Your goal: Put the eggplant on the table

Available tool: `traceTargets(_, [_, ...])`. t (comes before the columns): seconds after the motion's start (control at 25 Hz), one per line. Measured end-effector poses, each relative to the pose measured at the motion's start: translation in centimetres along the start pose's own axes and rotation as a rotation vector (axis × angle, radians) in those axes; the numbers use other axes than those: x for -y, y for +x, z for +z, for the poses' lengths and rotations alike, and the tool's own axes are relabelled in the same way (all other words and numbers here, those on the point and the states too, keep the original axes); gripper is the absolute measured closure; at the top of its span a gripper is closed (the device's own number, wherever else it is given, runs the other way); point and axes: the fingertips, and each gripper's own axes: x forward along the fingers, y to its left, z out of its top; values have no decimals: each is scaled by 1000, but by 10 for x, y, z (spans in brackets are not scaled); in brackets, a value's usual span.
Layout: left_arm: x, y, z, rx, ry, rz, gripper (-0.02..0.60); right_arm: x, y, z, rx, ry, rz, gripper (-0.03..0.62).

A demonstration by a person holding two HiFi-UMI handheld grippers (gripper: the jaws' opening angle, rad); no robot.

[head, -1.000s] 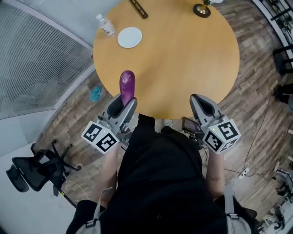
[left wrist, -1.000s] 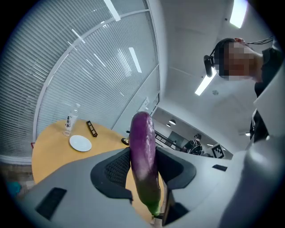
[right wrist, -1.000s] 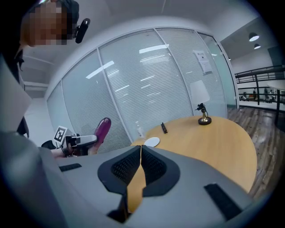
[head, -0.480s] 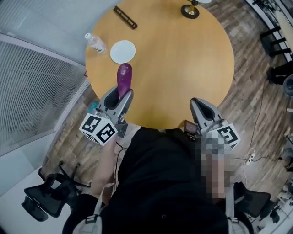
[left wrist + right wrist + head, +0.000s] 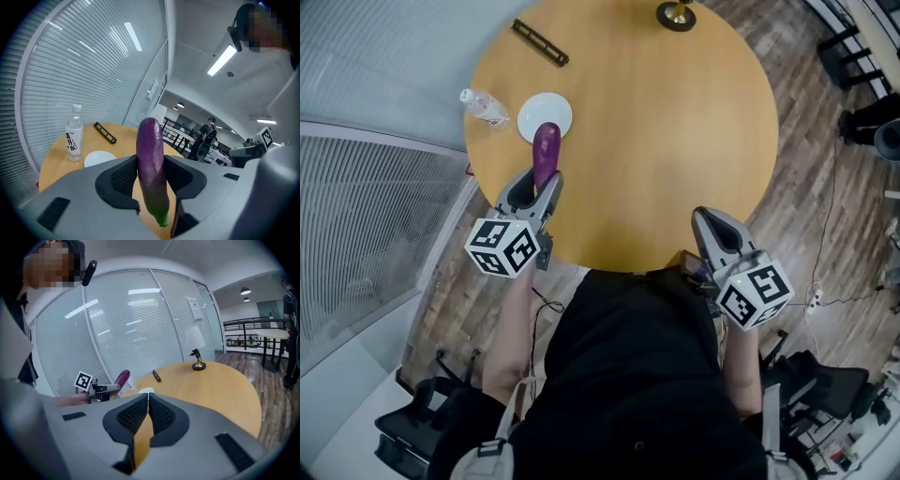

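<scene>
A purple eggplant [image 5: 546,148] with a green stem end stands between the pads of my left gripper [image 5: 538,180], which is shut on it. In the left gripper view the eggplant [image 5: 151,164] sticks up and forward out of the left gripper [image 5: 150,177], stem end down. It hangs over the left edge of the round wooden table [image 5: 666,141], its tip above the near rim of a white plate [image 5: 545,114]. My right gripper [image 5: 707,221] is shut and empty at the table's near edge; in its own view the right gripper [image 5: 148,402] shows its pads touching.
A water bottle [image 5: 484,107] stands left of the plate. A black bar [image 5: 540,43] lies at the far left and a small lamp base [image 5: 675,14] at the far edge. A blinds-covered glass wall runs along the left. Office chairs stand on the wooden floor.
My left gripper has carried the eggplant forward and left, from the table's near edge to the plate's near rim. The right gripper has shifted only slightly.
</scene>
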Motion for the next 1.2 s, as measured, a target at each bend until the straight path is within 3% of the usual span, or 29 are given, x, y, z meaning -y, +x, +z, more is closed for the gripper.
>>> traceTargets(0.64, [-85, 68, -30, -177, 26, 123, 395, 10, 17, 1, -67, 32, -62, 576])
traceTargets(1.2, [-137, 125, -39, -243, -23, 213, 394, 28, 30, 4, -111, 59, -89, 576])
